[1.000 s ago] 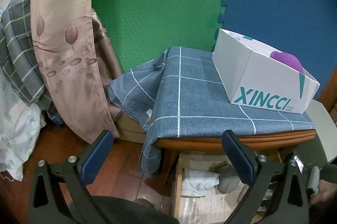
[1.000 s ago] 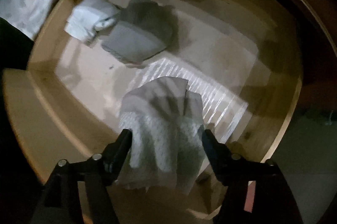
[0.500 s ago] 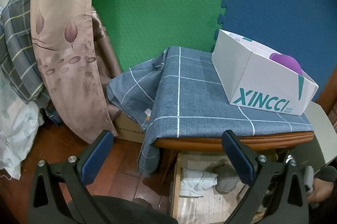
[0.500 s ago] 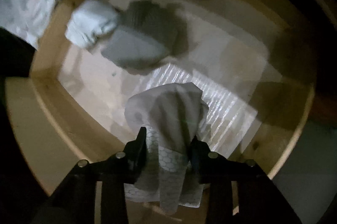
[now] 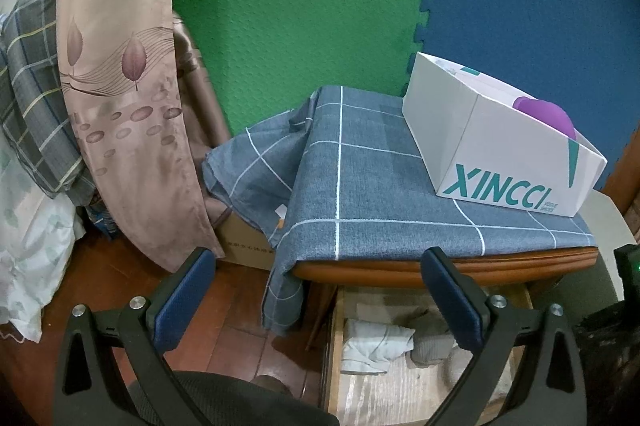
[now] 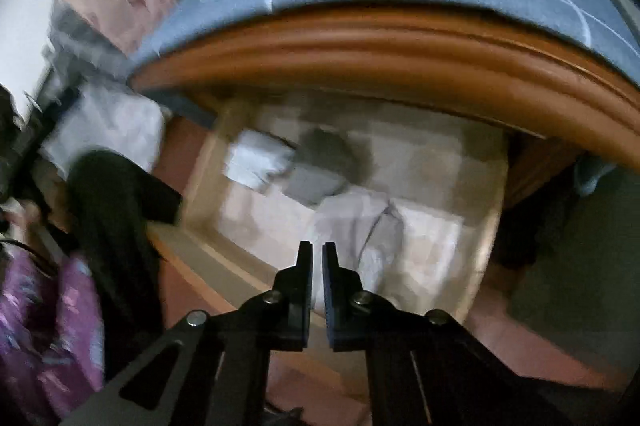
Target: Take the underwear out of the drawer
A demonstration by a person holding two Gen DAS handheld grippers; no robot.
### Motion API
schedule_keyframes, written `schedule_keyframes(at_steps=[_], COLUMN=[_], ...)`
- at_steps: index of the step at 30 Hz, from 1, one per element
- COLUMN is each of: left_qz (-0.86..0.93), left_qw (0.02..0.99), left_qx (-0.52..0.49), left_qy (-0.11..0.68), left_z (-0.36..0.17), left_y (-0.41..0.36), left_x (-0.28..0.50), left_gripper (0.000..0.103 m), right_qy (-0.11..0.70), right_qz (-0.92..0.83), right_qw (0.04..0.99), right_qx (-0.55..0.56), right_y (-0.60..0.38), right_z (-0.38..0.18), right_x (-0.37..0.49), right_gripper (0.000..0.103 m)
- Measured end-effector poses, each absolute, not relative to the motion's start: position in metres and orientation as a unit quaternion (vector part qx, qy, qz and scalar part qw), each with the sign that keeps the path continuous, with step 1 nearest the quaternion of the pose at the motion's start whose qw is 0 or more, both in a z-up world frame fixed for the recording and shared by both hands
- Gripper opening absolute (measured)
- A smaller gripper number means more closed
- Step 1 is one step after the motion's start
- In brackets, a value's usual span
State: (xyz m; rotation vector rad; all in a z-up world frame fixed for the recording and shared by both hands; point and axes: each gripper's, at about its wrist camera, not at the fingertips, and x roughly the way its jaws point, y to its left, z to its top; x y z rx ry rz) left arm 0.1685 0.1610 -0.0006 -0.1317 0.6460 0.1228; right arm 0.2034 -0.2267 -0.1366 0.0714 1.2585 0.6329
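The wooden drawer [image 5: 334,354] stands open under the table. It holds a folded white garment [image 5: 376,342] and a grey one [image 5: 432,344]. In the blurred right wrist view the drawer [image 6: 200,186] also holds a pale underwear piece [image 6: 368,226] lying on its floor. My right gripper [image 6: 317,250] is shut, raised above the drawer's front, with nothing between its fingers. My left gripper [image 5: 316,270] is open and empty, held above the floor left of the drawer.
A blue checked cloth [image 5: 360,186] covers the table, with a white XINCCI box [image 5: 500,162] on it. A hanging curtain [image 5: 120,66], bedding [image 5: 24,186] and a cardboard box [image 5: 244,246] stand at the left. A black chair back [image 5: 240,402] is below.
My right gripper closed on the pale underwear, then pulled up and back out of the drawer; the underwear now lies in the drawer, out of the jaws. The left gripper barely moved.
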Motion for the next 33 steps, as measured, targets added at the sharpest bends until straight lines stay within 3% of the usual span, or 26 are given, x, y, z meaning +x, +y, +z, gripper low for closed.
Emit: schedule_keyframes(at_steps=[2,3,4,6,11,19,22,26,27,29,31,33], left_qz=[0.058,0.057,0.056,0.056,0.052,0.042,0.037,0.033,0.033,0.032,0.031,0.032], left_qw=[0.944,0.944,0.944,0.944,0.942,0.941,0.940,0.939,0.939,0.939,0.940,0.941], left_qx=[-0.068,-0.071,-0.073,-0.073,-0.082,-0.095,-0.107,-0.122,-0.125,-0.133,-0.140,-0.148], left_qy=[0.319,0.317,0.316,0.317,0.322,0.322,0.322,0.319,0.318,0.314,0.309,0.304], left_z=[0.000,0.000,0.000,-0.001,0.000,0.001,0.000,0.000,0.000,0.000,0.001,0.001], left_y=[0.162,0.161,0.163,0.163,0.163,0.166,0.170,0.175,0.176,0.178,0.181,0.184], left_x=[0.168,0.166,0.166,0.166,0.163,0.165,0.168,0.167,0.167,0.165,0.164,0.163], left_gripper=[0.102,0.102,0.102,0.102,0.102,0.102,0.102,0.102,0.102,0.102,0.102,0.102], right_qy=[0.587,0.599,0.608,0.617,0.681,0.720,0.724,0.725,0.722,0.710,0.701,0.691], right_qz=[0.266,0.270,0.269,0.249,0.235,0.150,0.134,0.155,0.167,0.191,0.209,0.225], right_qw=[0.765,0.754,0.747,0.746,0.689,0.669,0.658,0.645,0.645,0.652,0.660,0.671], right_qx=[0.013,0.007,0.000,-0.039,-0.078,-0.112,-0.157,-0.188,-0.187,-0.185,-0.172,-0.147], right_y=[-0.225,-0.221,-0.218,-0.207,-0.168,-0.127,-0.114,-0.105,-0.107,-0.117,-0.129,-0.144], right_z=[-0.151,-0.159,-0.165,-0.177,-0.229,-0.265,-0.278,-0.286,-0.286,-0.281,-0.272,-0.260], right_x=[0.210,0.214,0.216,0.217,0.226,0.246,0.247,0.246,0.246,0.243,0.239,0.232], right_gripper=[0.014,0.029,0.054,0.069,0.069,0.069,0.079,0.080,0.078,0.066,0.040,0.034])
